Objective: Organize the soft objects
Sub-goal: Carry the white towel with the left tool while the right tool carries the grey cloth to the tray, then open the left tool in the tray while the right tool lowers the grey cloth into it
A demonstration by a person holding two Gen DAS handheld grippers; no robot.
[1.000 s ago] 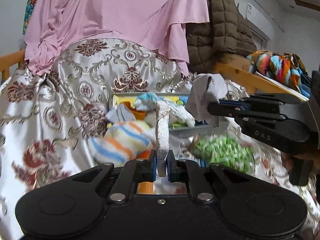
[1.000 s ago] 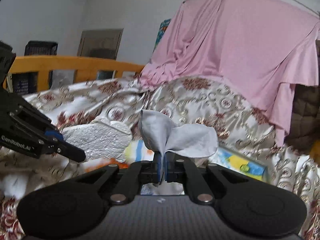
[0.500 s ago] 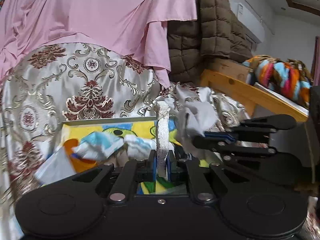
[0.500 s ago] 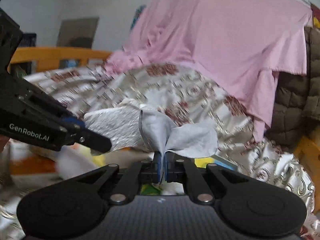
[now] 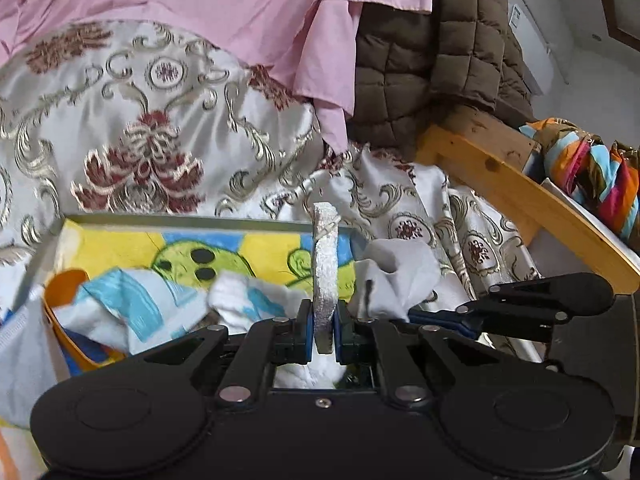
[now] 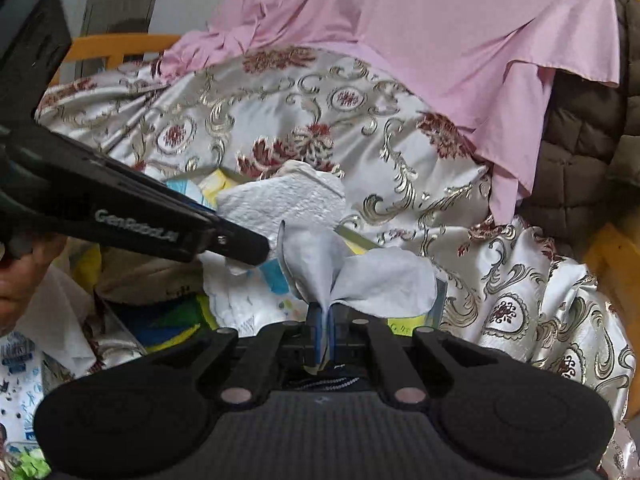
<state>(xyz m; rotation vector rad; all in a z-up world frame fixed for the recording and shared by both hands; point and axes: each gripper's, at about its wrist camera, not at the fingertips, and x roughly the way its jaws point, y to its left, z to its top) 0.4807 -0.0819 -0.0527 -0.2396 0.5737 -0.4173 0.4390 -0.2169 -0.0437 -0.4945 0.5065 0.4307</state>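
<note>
My left gripper [image 5: 323, 332] is shut on a white textured towel [image 5: 325, 264], seen edge-on and standing up between the pads. Beside it on the right, my right gripper [image 5: 418, 314] is shut on a pale grey cloth [image 5: 394, 272]. In the right wrist view the grey cloth [image 6: 360, 276] fans out above the right gripper [image 6: 324, 332], while the left gripper [image 6: 252, 248] reaches in from the left with the white towel [image 6: 288, 200]. Both hang over an open box [image 5: 192, 222] with a yellow and blue cartoon lining, where white and blue cloths [image 5: 132, 304] lie.
A patterned satin bedspread [image 5: 160, 140] rises behind the box, with a pink sheet [image 5: 240, 8] and a brown quilted jacket [image 5: 432, 72] above it. A wooden bed rail [image 5: 520, 200] and a multicoloured cloth [image 5: 592, 176] are at the right. A person's hand [image 6: 20, 280] shows at the left.
Both grippers have moved sideways and forward with their cloths to over the box. The striped soft ball and the green packet have left the view.
</note>
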